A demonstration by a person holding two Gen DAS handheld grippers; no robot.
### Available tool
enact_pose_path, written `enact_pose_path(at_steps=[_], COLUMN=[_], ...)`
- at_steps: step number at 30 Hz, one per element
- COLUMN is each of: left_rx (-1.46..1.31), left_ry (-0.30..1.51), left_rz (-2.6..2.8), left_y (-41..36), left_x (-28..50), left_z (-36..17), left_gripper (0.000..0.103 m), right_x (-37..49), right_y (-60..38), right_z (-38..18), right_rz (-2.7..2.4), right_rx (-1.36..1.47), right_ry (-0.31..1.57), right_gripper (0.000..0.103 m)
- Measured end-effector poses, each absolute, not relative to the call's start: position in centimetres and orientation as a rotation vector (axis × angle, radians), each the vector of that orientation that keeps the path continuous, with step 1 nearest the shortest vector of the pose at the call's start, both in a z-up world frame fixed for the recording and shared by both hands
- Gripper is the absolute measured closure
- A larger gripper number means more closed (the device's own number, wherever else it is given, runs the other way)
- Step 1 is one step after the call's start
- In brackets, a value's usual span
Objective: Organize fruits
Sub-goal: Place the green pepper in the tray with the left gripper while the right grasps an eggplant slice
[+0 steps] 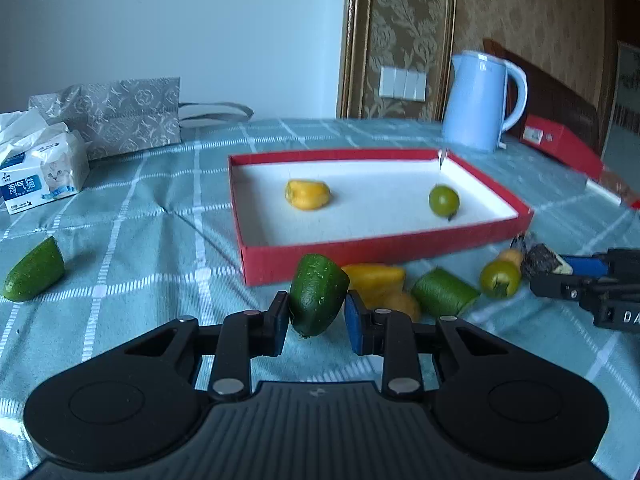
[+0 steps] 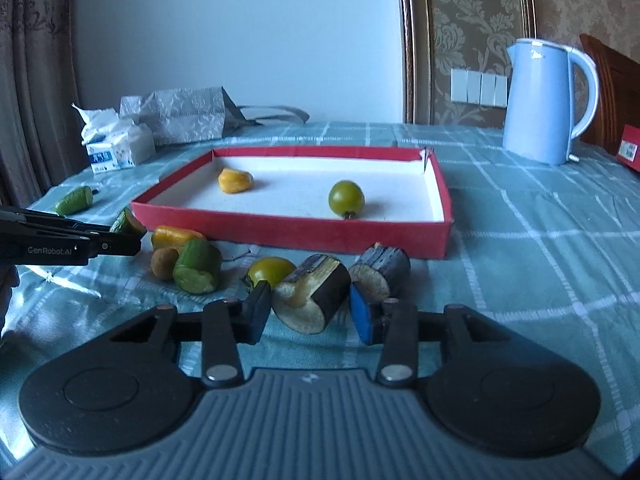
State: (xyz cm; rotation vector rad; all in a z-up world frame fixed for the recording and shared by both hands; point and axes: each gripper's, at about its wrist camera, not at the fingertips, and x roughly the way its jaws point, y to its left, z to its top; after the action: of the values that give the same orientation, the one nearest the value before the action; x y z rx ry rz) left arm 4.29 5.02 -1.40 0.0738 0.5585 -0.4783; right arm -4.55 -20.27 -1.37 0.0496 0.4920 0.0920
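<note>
Right wrist view | my right gripper [image 2: 306, 306] jaws clamp a blackened banana chunk [image 2: 312, 294]; soft flesh may squash | left gripper [image 1: 316, 314] grips a cucumber end [image 1: 317, 294]; rounded skin may slip before the red tray [image 1: 384, 246].

We count three cucumber pieces [image 2: 198, 267], three yellow pieces [image 2: 235, 181], two green tomatoes [image 2: 346, 199]. Two dark-skinned banana chunks [image 2: 312, 292] (one small brown fruit [image 2: 163, 263] besides).

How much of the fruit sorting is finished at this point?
Done: a yellow piece and a green tomato lie in the red tray. In hand: left tool grips a cucumber chunk; right tool closes around a dark-skinned banana piece. Several pieces remain outside.
</note>
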Motion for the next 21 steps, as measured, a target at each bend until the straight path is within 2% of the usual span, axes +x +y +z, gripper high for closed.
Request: enact_pose_path(at_steps=[13,21], left_rx=[0.091,0.105], left_ry=[0.521,0.594], left_rz=[-0.466,-0.417], left_y=[1.2,-0.8], left_x=[7.6,11.7], left_z=[1.3,0.5], left_gripper=[0.074,0.074], right_x=[-4.8,-4.8], right_y=[-20.9,-20.8], right_z=[-1.2,-1.3], right_rz=[0.068,0.071], right_rx=[0.067,0.068], right_ry=[0.450,0.451], right_gripper=[0.063,0.063])
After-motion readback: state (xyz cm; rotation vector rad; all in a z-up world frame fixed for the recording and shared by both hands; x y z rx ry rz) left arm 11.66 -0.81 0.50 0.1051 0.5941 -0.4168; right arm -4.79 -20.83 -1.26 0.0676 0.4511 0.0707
